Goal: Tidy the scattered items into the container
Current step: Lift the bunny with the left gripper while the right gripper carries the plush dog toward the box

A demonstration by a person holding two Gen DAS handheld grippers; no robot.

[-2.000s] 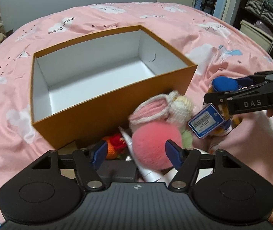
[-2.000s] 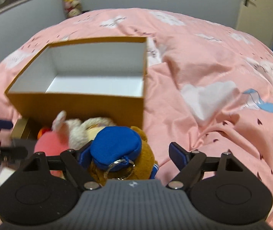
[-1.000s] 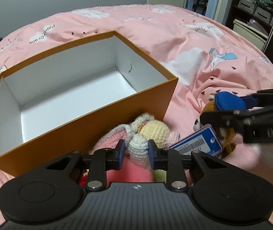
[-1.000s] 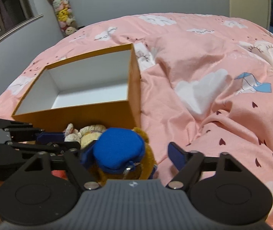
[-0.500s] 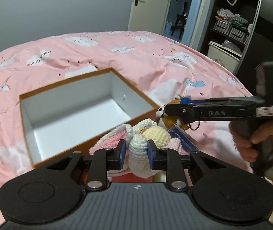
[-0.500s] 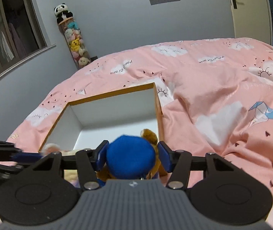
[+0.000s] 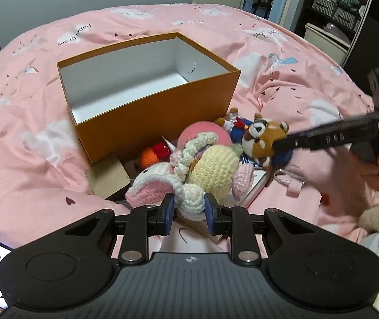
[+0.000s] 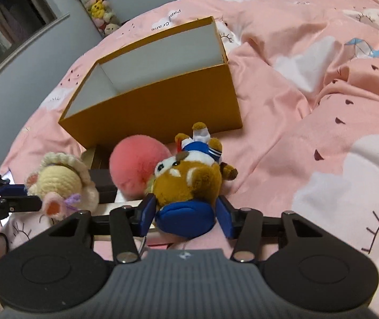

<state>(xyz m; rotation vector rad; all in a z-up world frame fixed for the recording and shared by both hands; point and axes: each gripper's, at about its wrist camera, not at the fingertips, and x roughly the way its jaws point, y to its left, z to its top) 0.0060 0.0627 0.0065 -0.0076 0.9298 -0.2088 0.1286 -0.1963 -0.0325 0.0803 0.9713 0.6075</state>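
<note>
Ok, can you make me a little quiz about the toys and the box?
1. True or false: the orange box has toys inside.
2. What do the left gripper jaws hold? A) crochet bunny doll B) pink pompom
3. Fill in: the right gripper holds the brown plush by its blue ____.

Key: 1 false, it looks empty. 2 A. 3 hat.

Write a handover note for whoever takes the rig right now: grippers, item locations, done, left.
Left gripper: shut on the crochet doll, lifted in front of the box.
Right gripper: jaws have just been closing, now around the blue cap of the red panda plush.
Orange box: empty, on the pink bed.
Still beside the box: pink pompom, orange-red toy.
Done: nothing boxed. Left: drop both toys in, then the rest.
</note>
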